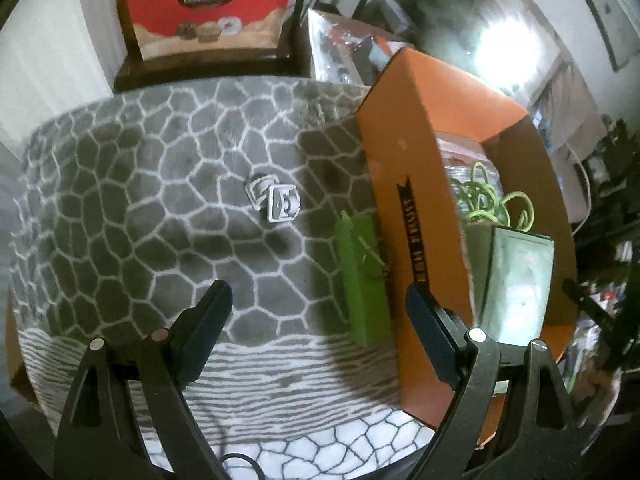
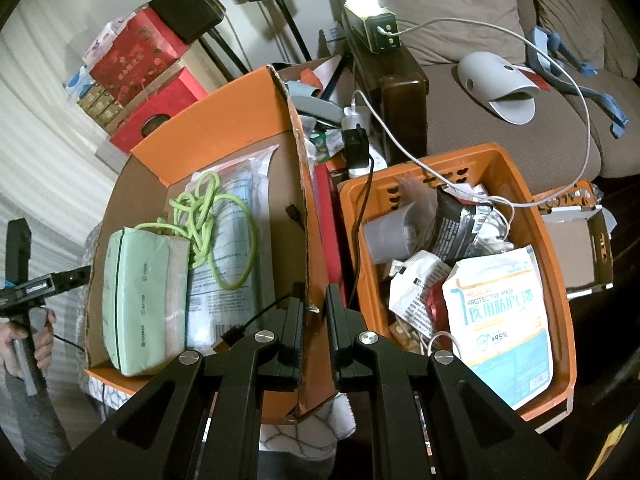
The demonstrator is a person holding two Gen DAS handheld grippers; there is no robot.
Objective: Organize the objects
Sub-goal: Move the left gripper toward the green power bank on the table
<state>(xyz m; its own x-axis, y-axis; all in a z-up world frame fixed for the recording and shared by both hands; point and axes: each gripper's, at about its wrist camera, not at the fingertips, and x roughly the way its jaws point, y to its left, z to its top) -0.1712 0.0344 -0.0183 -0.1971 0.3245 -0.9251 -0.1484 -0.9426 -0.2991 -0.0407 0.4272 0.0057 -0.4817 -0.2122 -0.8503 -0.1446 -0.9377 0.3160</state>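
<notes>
Plainly, the right tool (image 2: pixel 314 320) pinches the thin corrugated wall of the orange cardboard box (image 2: pixel 224 128), jaws nearly together. Wide apart and empty, the left tool (image 1: pixel 316 308) hovers over the plush cobble-patterned blanket (image 1: pixel 160 160). Flat against the box's outer side lies a green rectangular pack (image 1: pixel 364 276), a small white clip (image 1: pixel 276 200) in open room beside it.

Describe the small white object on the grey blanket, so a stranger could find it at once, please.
Find the orange cardboard box, then the grey blanket with white cracked lines beside it. The small white clip lies alone on the blanket, apart from the green box that lies against the cardboard wall. It is the only white thing there.
</notes>
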